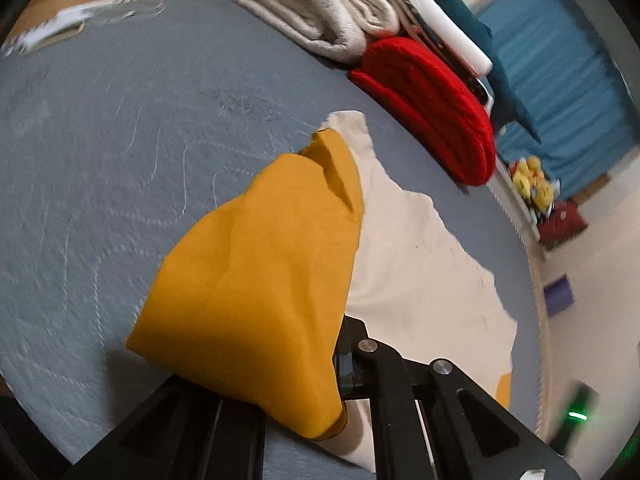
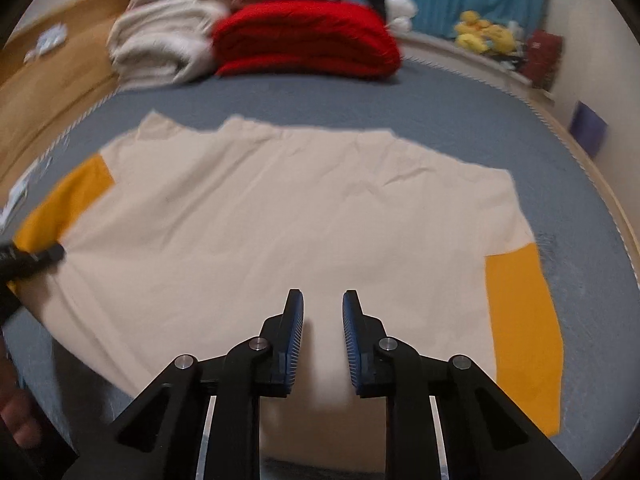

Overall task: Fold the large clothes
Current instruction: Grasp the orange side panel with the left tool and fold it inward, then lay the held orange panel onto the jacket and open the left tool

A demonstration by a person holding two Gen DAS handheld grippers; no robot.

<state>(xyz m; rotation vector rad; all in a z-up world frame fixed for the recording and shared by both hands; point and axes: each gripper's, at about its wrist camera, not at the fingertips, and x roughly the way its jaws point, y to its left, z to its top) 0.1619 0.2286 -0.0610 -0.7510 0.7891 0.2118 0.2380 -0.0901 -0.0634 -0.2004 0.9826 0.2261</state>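
Cream shirt (image 2: 280,216) lies spread on the bed (image 2: 460,96). Its yellow sleeve (image 1: 256,272) is pinched, apparently, in the left claw (image 1: 340,364). Right claw (image 2: 322,312) hovers narrowly parted, empty. Soft, light, limp fabric; best gripped at hems.

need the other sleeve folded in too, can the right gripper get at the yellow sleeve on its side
Probably yes. The right gripper hovers open and empty over the cream shirt, and the flat yellow sleeve beside it has nothing on or around it.
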